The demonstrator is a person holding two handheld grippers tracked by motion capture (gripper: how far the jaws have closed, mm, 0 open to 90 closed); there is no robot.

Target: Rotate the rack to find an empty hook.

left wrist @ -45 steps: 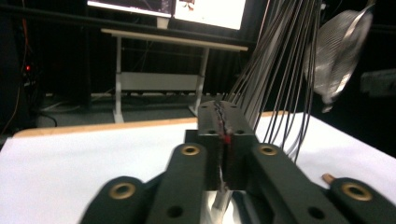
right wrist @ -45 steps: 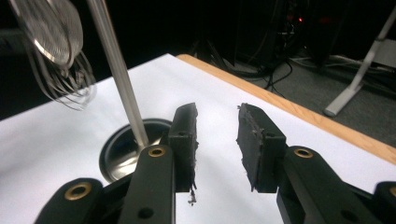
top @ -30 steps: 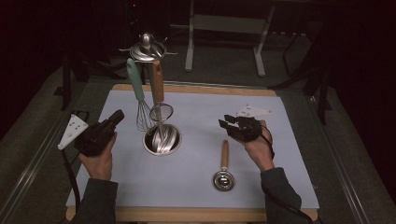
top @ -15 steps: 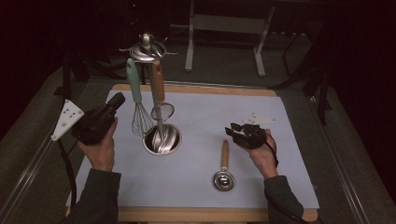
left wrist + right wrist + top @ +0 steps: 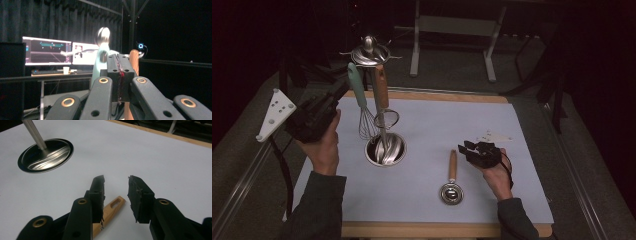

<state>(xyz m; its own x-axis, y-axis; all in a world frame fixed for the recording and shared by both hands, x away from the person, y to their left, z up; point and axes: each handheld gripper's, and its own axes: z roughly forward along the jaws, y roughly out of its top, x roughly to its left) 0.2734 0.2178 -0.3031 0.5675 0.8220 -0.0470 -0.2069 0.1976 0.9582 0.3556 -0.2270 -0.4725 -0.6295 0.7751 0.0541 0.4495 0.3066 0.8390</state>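
High view: the wooden-handled strainer (image 5: 451,180) lies flat on the white mat (image 5: 522,135) in the right front part of the counter (image 5: 422,230), its handle pointing away from the person and its round metal head nearest the front edge. To its left, well apart, stands the utensil rack (image 5: 372,52), whose round steel base (image 5: 385,150) rests on the mat; a mint-handled whisk (image 5: 359,100) and a second wooden-handled utensil (image 5: 381,95) hang from the rack top. Nothing lies between the strainer and the right tongs (image 5: 472,149), which are held just to the right of the handle's far end, above the mat and not touching it. In the right gripper view the right tongs (image 5: 116,192) stand spread with nothing between the pads, and the slotted handle end of the strainer (image 5: 110,212) shows just below and behind the left-hand jaw; the rack base (image 5: 46,155) with its upright rod lies farther off at upper left. The left tongs (image 5: 337,95) are raised at the left side of the rack, close to the whisk handle. In the left gripper view the left tongs (image 5: 120,75) are pressed together with nothing held, and the whisk handle (image 5: 100,62) hangs directly behind them.
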